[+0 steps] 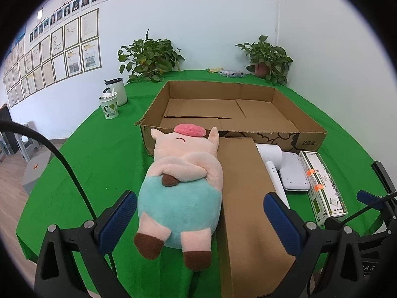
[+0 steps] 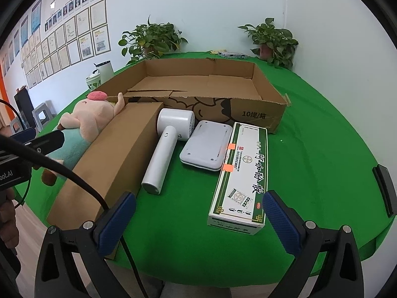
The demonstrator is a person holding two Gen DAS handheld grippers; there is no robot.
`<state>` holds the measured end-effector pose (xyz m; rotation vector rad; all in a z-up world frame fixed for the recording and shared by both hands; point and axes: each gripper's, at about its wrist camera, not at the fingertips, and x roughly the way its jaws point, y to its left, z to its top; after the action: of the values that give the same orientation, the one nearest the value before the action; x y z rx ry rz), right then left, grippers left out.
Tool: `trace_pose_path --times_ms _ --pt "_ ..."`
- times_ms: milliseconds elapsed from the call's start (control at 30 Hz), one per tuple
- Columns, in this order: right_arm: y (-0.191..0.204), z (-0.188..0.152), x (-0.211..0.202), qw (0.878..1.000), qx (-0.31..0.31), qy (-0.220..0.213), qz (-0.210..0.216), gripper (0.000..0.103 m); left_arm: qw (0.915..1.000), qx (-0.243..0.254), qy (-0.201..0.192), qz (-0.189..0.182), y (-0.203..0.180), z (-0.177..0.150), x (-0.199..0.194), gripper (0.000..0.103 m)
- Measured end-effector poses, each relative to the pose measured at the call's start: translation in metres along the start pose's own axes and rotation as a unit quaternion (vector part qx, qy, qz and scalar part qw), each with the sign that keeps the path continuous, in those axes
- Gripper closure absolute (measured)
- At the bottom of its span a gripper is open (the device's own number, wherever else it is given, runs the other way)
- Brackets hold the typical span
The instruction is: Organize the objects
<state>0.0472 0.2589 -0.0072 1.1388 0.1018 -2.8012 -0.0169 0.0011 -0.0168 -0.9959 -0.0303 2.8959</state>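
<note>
A plush pig (image 1: 181, 193) lies on the green table in front of a large open cardboard tray (image 1: 307, 142); it also shows in the right wrist view (image 2: 84, 121). Beside it lie a long brown box (image 1: 248, 198) (image 2: 116, 156), a white hair dryer (image 2: 166, 146), a white flat device (image 2: 206, 146) and a green-and-white medicine box (image 2: 245, 171). My left gripper (image 1: 198, 221) is open, low over the pig's legs and the brown box. My right gripper (image 2: 198, 218) is open and empty, near the table's front edge between the hair dryer and the medicine box.
Two potted plants (image 1: 148, 57) (image 1: 268, 57) stand at the back of the table. A white canister and a patterned cup (image 1: 109, 106) stand at the back left. Small packets (image 1: 230, 73) lie behind the tray. The tray (image 2: 263, 114) is empty inside.
</note>
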Motion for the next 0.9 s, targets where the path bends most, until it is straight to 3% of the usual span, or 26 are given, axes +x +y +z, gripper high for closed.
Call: trace_pose_path --times_ms 233,300,400,500,600,633,700,800,900 --pt "-0.002 0.009 -0.007 0.999 -0.040 -0.016 -0.017 0.001 0.9994 -0.011 0.000 -0.034 0.025 0.011 0.005 0.001" --pt "0.000 0.015 -0.014 0.998 -0.059 -0.024 0.003 0.001 0.9985 -0.012 0.009 -0.052 0.033 0.010 0.012 0.001" --pt "0.016 0.026 -0.037 0.990 -0.109 -0.050 0.068 0.000 0.9980 -0.013 0.030 -0.054 0.043 0.003 0.029 0.001" --pt "0.044 0.034 -0.063 0.972 -0.161 -0.072 0.156 0.000 0.9955 -0.027 0.053 -0.074 0.051 -0.009 0.048 0.004" --pt "0.075 0.037 -0.076 0.945 -0.189 -0.064 0.260 0.000 0.9901 -0.050 0.065 -0.114 0.058 -0.024 0.056 0.017" --pt "0.084 0.037 -0.076 0.935 -0.194 -0.058 0.291 0.000 0.9903 -0.055 0.057 -0.114 0.060 -0.027 0.053 0.025" --pt "0.098 0.038 -0.069 0.921 -0.198 -0.046 0.331 0.000 0.9907 -0.058 0.047 -0.114 0.063 -0.032 0.048 0.030" --pt "0.109 0.041 -0.042 0.921 -0.187 -0.017 0.340 0.000 0.9894 -0.072 0.043 -0.119 0.070 -0.039 0.041 0.033" --pt "0.110 0.046 -0.001 0.936 -0.176 0.023 0.303 0.000 0.9877 -0.083 0.042 -0.126 0.076 -0.045 0.035 0.034"
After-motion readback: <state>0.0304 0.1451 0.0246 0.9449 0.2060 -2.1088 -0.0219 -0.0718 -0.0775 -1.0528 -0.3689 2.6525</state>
